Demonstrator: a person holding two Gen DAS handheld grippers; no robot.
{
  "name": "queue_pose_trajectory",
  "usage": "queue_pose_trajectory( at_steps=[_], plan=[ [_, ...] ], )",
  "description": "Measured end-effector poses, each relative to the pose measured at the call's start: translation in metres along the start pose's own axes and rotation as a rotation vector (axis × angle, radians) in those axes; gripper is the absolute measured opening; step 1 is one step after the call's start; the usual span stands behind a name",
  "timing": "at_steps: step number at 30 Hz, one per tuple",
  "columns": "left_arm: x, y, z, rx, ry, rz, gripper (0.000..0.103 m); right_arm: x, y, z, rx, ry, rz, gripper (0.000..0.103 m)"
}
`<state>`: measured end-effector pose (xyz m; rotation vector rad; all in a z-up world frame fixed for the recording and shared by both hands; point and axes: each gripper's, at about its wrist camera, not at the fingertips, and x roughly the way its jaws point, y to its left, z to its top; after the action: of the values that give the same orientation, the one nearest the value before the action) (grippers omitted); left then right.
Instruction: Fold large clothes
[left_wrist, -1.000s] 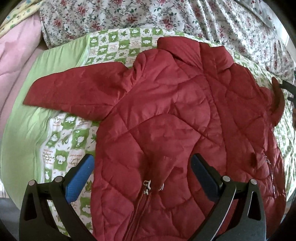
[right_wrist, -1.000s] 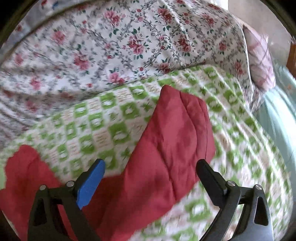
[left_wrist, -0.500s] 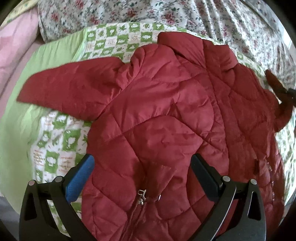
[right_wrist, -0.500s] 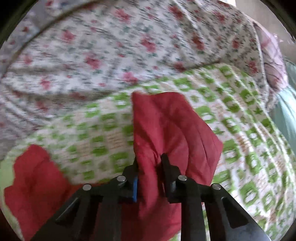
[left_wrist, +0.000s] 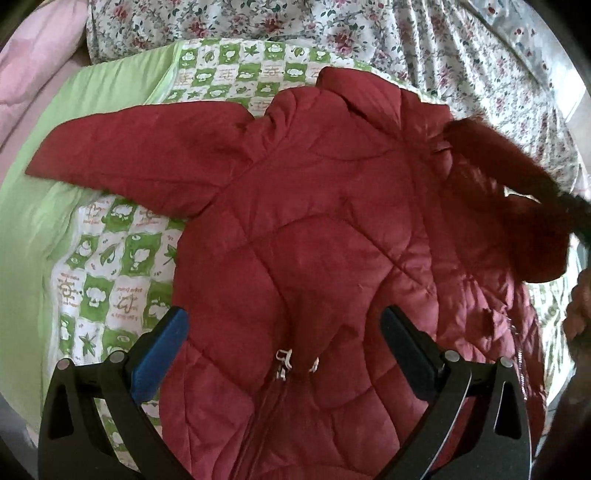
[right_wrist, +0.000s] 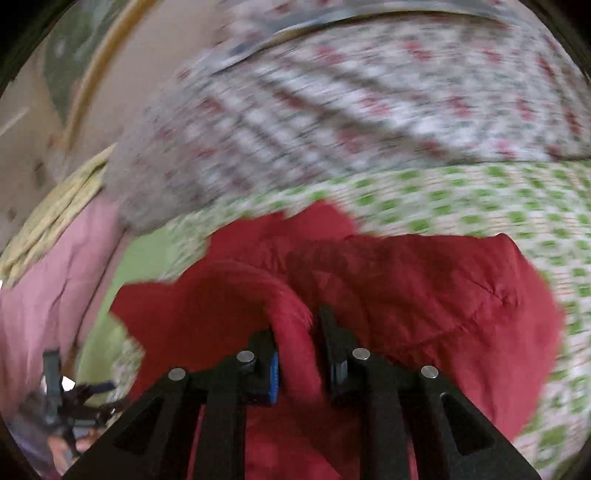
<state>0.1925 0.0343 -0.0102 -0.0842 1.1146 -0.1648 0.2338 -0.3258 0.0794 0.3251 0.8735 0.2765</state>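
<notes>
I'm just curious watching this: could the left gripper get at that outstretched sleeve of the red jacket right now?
Probably yes. The left gripper is open and holds nothing, and the outstretched sleeve lies flat and uncovered on the green checked blanket, off to its left.

Jacket (left_wrist: 303, 236) flat on quilt (left_wrist: 110, 280); floral sheet (left_wrist: 406, 44) behind.
</notes>
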Motion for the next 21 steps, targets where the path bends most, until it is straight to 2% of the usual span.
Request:
queue_pose_trajectory(
  at_steps=[6, 9, 12, 14, 17, 19, 21],
  plan=[
    [-0.007, 0.017, -0.004, -0.034, 0.006, -0.074, 0.103, 0.047, 0.066, -0.037, -0.143, 0.146, 0.068, 0.019],
    [-0.004, 0.025, 0.000, -0.049, 0.030, -0.125, 0.103, 0.058, 0.078, -0.057, -0.193, 0.206, 0.087, 0.022],
    [0.008, 0.026, 0.011, -0.045, 0.061, -0.176, 0.103, 0.071, 0.091, -0.072, -0.269, 0.254, 0.067, 0.023],
    [0.021, 0.020, 0.024, -0.023, 0.092, -0.196, 0.103, 0.075, 0.095, -0.079, -0.315, 0.266, 0.047, 0.024],
    [0.042, 0.012, 0.045, -0.010, 0.138, -0.225, 0.103, 0.074, 0.091, -0.078, -0.314, 0.270, 0.048, 0.025],
    [0.055, 0.005, 0.060, -0.007, 0.158, -0.255, 0.103, 0.075, 0.090, -0.075, -0.300, 0.272, 0.057, 0.029],
    [0.064, -0.004, 0.072, 0.005, 0.161, -0.273, 0.099, 0.074, 0.088, -0.076, -0.291, 0.278, 0.062, 0.044]
  ],
)
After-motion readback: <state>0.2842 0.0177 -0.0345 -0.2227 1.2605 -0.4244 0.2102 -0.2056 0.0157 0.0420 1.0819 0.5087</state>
